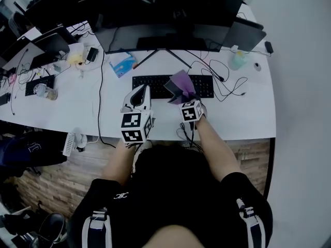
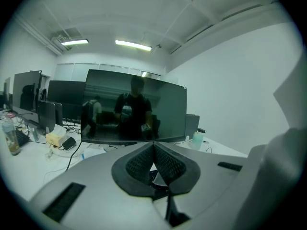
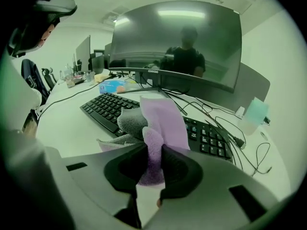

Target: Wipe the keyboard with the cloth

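Observation:
A black keyboard (image 1: pixel 155 86) lies on the white desk (image 1: pixel 93 112) under the big monitor (image 1: pixel 160 14). My right gripper (image 1: pixel 185 98) is shut on a purple and grey cloth (image 1: pixel 180 86) that sticks up above the keyboard's right half. In the right gripper view the cloth (image 3: pixel 158 123) stands out of the gripper (image 3: pixel 152 164) with the keyboard (image 3: pixel 120 110) a little beyond it. My left gripper (image 1: pixel 138 94) hovers just before the keyboard's left part; its jaws (image 2: pixel 153 163) are shut with nothing between them.
Cables (image 1: pixel 227 81) trail at the keyboard's right, near a pale bottle (image 1: pixel 238 60). A blue packet (image 1: pixel 122 63) lies left of the monitor stand. Further left are a second keyboard (image 1: pixel 39 84), a glass jar (image 1: pixel 45 92) and more screens. The desk's front edge runs by my arms.

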The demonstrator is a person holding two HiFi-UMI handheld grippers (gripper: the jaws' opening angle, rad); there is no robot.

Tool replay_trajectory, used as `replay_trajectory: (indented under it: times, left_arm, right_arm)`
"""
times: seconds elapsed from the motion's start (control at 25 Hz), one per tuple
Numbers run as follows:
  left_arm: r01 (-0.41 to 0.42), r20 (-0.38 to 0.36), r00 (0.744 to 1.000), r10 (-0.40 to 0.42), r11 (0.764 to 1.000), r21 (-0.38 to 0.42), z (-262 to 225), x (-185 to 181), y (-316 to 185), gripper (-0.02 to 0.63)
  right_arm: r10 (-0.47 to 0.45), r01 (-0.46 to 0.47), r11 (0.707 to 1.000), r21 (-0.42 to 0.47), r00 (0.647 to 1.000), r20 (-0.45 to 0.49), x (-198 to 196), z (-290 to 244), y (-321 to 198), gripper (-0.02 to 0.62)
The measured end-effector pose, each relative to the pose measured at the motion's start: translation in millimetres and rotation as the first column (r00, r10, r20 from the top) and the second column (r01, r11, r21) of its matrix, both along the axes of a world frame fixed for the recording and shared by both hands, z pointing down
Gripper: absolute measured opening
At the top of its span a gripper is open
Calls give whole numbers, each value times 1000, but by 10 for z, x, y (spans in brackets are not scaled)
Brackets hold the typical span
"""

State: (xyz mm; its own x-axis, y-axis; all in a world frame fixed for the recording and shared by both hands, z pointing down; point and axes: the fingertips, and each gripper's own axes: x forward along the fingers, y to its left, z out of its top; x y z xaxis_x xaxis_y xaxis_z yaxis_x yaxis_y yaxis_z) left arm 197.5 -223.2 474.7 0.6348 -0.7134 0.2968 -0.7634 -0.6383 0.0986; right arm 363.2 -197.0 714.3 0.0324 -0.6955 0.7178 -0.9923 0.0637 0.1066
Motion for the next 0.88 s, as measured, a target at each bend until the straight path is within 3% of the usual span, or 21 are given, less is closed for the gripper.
replay_trajectory:
  times: [0.4, 0.88]
  left_arm:
    - [52, 17, 998, -52, 999, 15, 24, 559, 192, 11]
    - [132, 17, 991, -132, 991, 9, 61, 738, 323, 11]
  right_arm:
    - [-35, 35, 999, 17, 999, 10, 604, 21, 188, 95]
    - [-34, 33, 999, 29, 999, 22, 1164, -4, 316, 95]
